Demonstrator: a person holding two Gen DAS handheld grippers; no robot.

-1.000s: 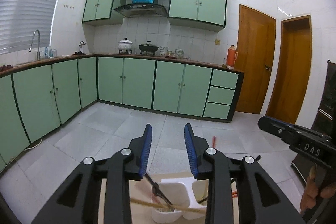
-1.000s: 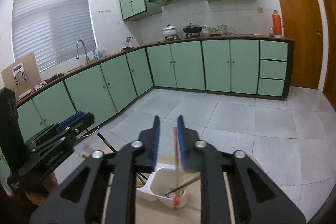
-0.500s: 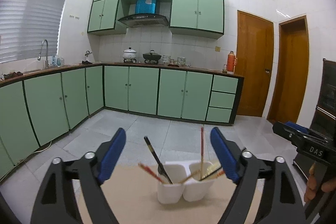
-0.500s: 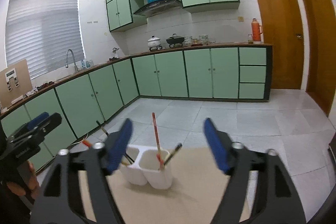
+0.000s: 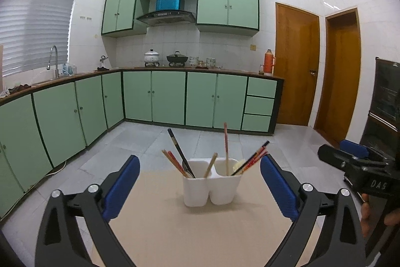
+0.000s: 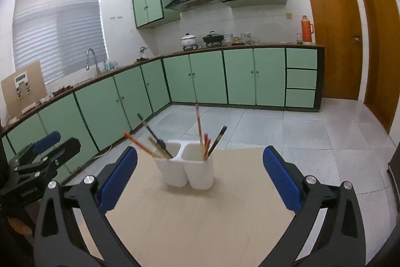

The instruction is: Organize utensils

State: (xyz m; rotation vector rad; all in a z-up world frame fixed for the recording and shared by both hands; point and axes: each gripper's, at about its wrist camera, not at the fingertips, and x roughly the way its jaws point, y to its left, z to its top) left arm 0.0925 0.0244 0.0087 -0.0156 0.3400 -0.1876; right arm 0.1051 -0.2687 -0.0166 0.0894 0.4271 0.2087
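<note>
While both claws are spreading with nothing between their pads, the beige worktop [image 5: 200, 229] carries a white two-compartment utensil holder [image 5: 212, 183] near its far edge; left claw [image 5: 198, 188], right claw [image 6: 200, 178]; chopsticks [image 5: 226, 149] stand tilted in both compartments.

White two-compartment holder [image 5: 211, 185] upright on beige tabletop [image 5: 195, 232], chopsticks [image 5: 226, 148] leaning in both compartments

Both the left gripper [image 5: 200, 182] and the right gripper [image 6: 200, 175] point slightly downward, fingers [image 5: 122, 185] still opening wide with nothing gripped between them.
</note>
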